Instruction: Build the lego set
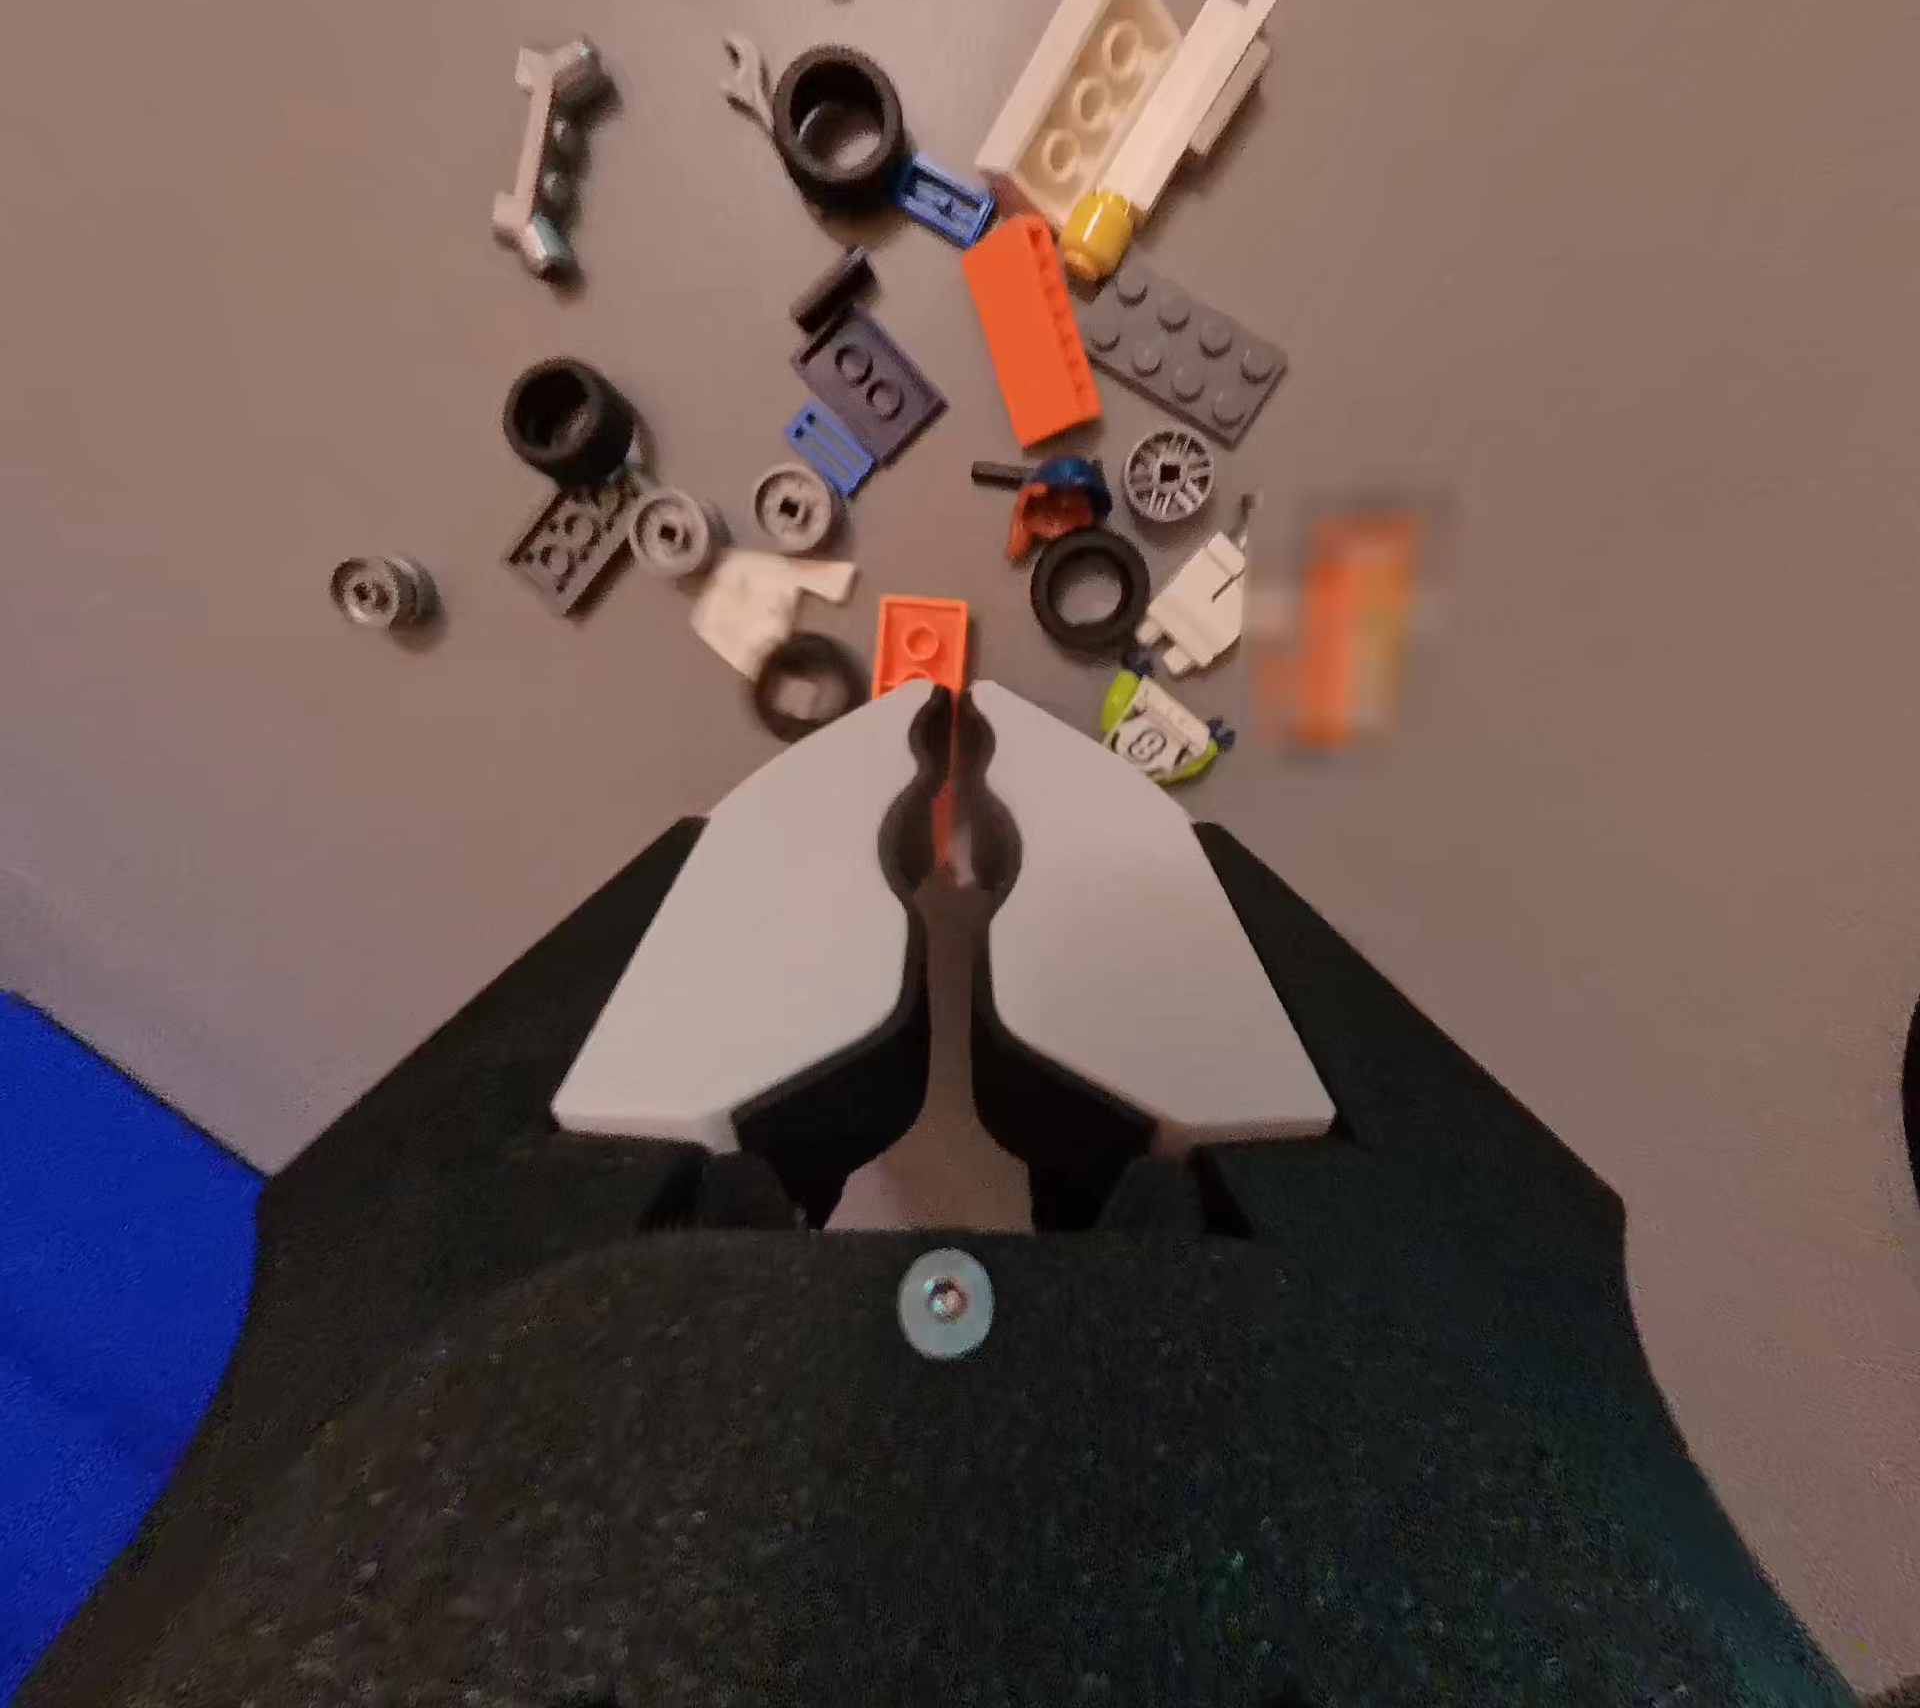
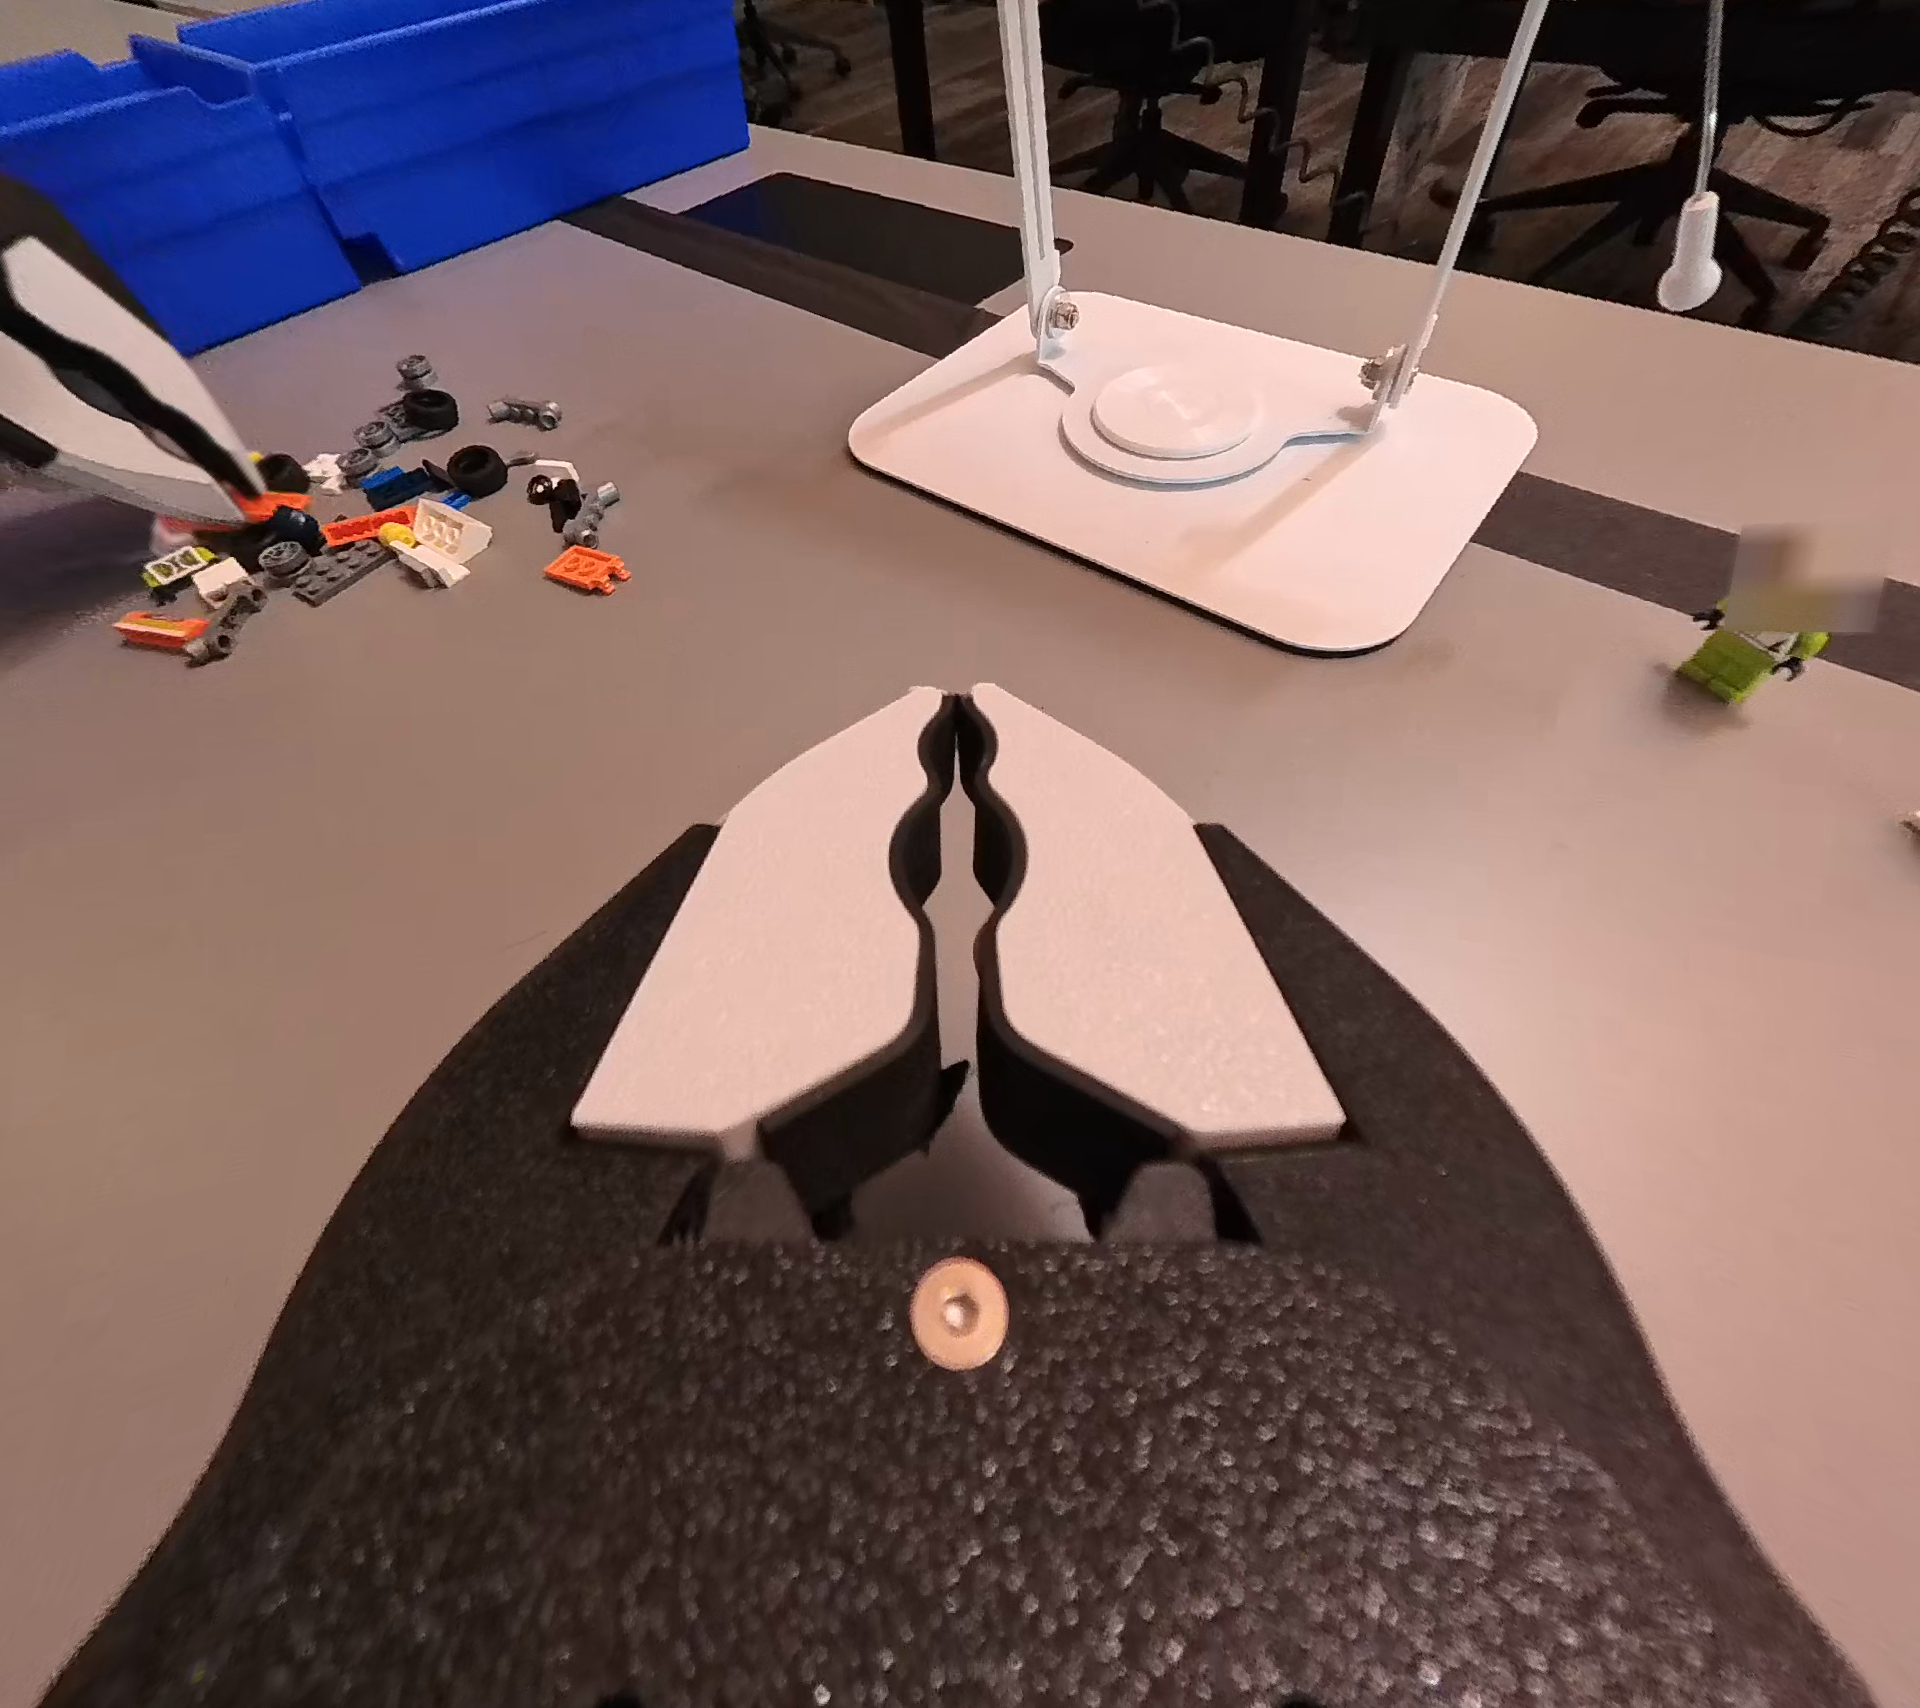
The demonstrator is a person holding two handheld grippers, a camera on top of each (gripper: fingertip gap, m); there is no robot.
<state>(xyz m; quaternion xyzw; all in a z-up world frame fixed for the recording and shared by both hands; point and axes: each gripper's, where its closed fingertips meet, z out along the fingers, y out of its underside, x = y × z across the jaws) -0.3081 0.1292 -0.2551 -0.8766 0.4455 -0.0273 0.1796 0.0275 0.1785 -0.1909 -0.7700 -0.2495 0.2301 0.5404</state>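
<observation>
Loose lego pieces lie scattered on the grey table (image 1: 1558,308): black tyres (image 1: 840,126), a long orange slope (image 1: 1029,333), a dark grey plate (image 1: 1184,354), a white brick (image 1: 1081,89) and a yellow head (image 1: 1096,233). My left gripper (image 1: 951,692) is shut on a small orange plate (image 1: 921,642), which sticks out past the fingertips at the near edge of the pile. The right wrist view shows the left gripper (image 2: 244,495) and the orange plate (image 2: 278,503) at the pile (image 2: 416,505). My right gripper (image 2: 956,697) is shut and empty over bare table, far right of the pile.
Blue bins (image 2: 468,89) stand behind the pile; one corner shows in the left wrist view (image 1: 94,1243). A white stand's base (image 2: 1195,463) sits ahead of the right gripper. A small green lego build (image 2: 1745,661) stands at the far right. The left gripper's tips are roughly 35 cm from the right gripper's. The left tips stand about 6 cm off the long orange slope (image 1: 1029,333).
</observation>
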